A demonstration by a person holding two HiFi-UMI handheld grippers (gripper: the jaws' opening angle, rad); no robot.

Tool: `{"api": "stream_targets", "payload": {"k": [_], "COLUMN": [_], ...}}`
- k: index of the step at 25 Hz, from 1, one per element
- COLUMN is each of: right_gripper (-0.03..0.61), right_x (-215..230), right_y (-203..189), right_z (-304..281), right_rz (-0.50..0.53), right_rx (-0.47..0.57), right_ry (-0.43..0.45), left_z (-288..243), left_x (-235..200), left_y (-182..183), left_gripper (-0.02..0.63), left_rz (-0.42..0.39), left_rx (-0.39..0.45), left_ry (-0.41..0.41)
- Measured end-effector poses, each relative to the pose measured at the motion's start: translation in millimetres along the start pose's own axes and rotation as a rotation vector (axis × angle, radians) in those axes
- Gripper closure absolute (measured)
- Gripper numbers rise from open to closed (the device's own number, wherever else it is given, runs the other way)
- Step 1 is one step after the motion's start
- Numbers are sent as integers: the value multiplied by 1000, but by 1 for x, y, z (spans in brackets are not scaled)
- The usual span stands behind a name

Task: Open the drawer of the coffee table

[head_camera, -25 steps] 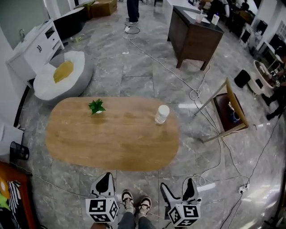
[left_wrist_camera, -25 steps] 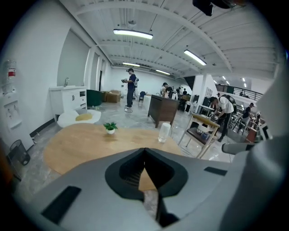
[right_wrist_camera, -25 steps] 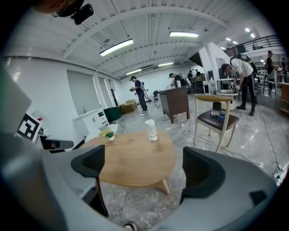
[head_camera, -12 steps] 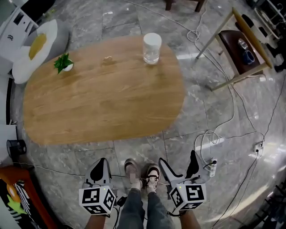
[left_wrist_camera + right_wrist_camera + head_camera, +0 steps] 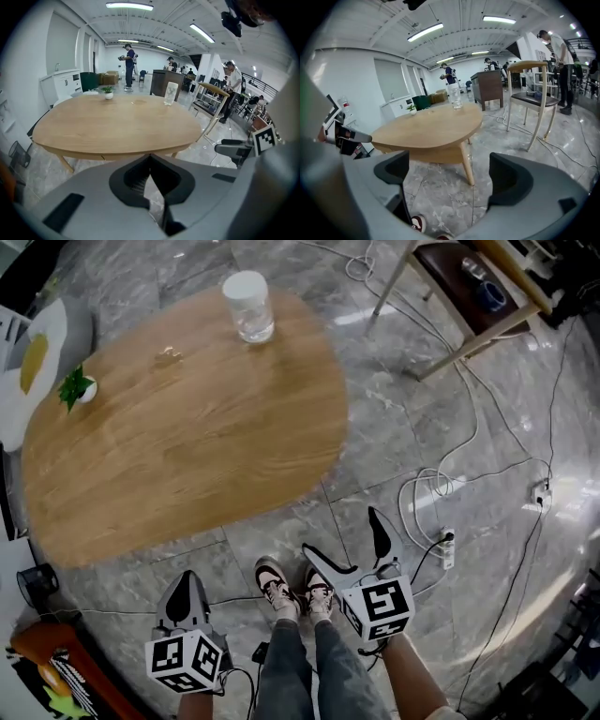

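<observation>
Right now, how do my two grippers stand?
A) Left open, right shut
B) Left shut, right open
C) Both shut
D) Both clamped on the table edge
B: the left gripper has its jaws closed together with nothing between them, the right gripper has its jaws wide apart with only floor showing between them, and neither touches the coffee table.

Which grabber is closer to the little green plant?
Left. The plant sits across the table from the left gripper; the right gripper hangs farther to the right.
</observation>
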State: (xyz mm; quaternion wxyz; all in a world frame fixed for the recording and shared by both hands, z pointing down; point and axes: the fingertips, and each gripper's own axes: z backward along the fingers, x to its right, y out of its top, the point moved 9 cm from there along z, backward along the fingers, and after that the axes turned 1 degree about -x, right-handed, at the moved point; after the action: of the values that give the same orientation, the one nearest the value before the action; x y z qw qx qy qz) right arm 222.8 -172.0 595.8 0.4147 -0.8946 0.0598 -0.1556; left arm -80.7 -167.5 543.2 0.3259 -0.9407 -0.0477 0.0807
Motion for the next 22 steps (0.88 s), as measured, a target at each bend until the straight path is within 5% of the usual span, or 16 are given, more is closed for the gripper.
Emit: {"api": "stream_targets", "payload": {"k": [9,22], "right_gripper": [51,96], "right_x": [27,52], "right_y": [-16,-8], "right_z": [-45,-109], "right_rz": [88,202], "right_rx": [-63,-94], "right_ry": [68,286], "left_z": [-20,-42], "left_x": [15,31], "left_y": [2,13], "left_gripper": [620,620], "left_rz": [-42,-68], "left_rx": [-61,-98], "left_ry": [-46,-89]}}
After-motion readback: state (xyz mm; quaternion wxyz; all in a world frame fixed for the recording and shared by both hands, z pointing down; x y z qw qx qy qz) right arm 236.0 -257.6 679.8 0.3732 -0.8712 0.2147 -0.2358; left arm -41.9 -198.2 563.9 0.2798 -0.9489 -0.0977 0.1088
